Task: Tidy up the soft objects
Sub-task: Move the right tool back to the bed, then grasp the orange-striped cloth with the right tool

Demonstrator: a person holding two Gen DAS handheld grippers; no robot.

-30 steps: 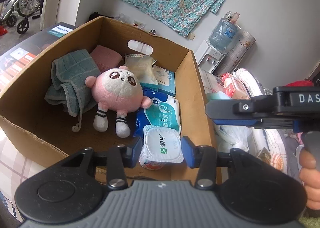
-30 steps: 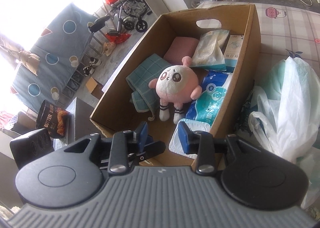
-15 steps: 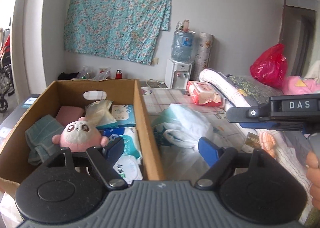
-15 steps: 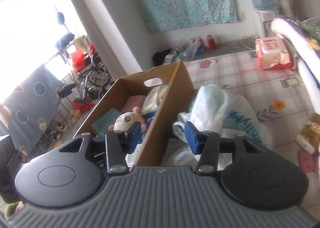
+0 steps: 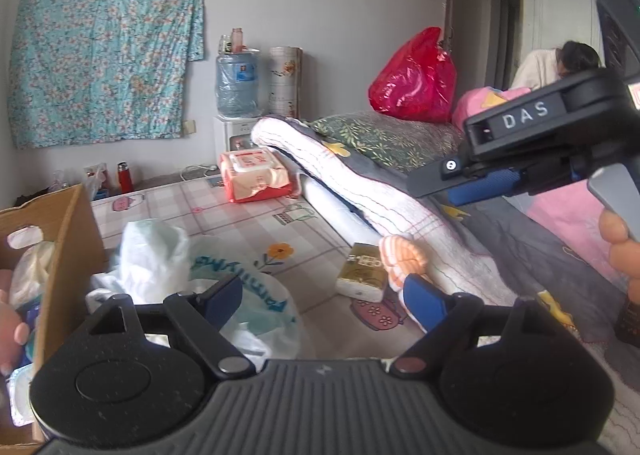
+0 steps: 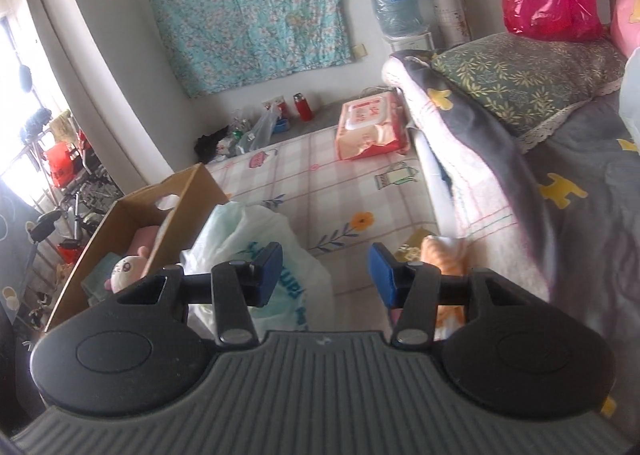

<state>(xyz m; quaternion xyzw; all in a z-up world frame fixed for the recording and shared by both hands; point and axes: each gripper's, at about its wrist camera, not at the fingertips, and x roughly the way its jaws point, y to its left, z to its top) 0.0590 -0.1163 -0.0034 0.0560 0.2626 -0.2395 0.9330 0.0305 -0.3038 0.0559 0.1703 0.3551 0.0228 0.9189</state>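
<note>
Orange striped plush toy [image 6: 442, 251] lies on the bed beside a gold pack [image 5: 362, 273]; pink plush [image 6: 125, 269] sits inside the cardboard box [image 6: 184, 191].

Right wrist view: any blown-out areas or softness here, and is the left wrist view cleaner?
Right wrist view: window at far left is blown out, washing nearby wall; blanket edge looks smeared; fisheye bends the wall corner. Left wrist view: evenly lit, sharper, though cardboard box interior glares white at left edge.
</note>
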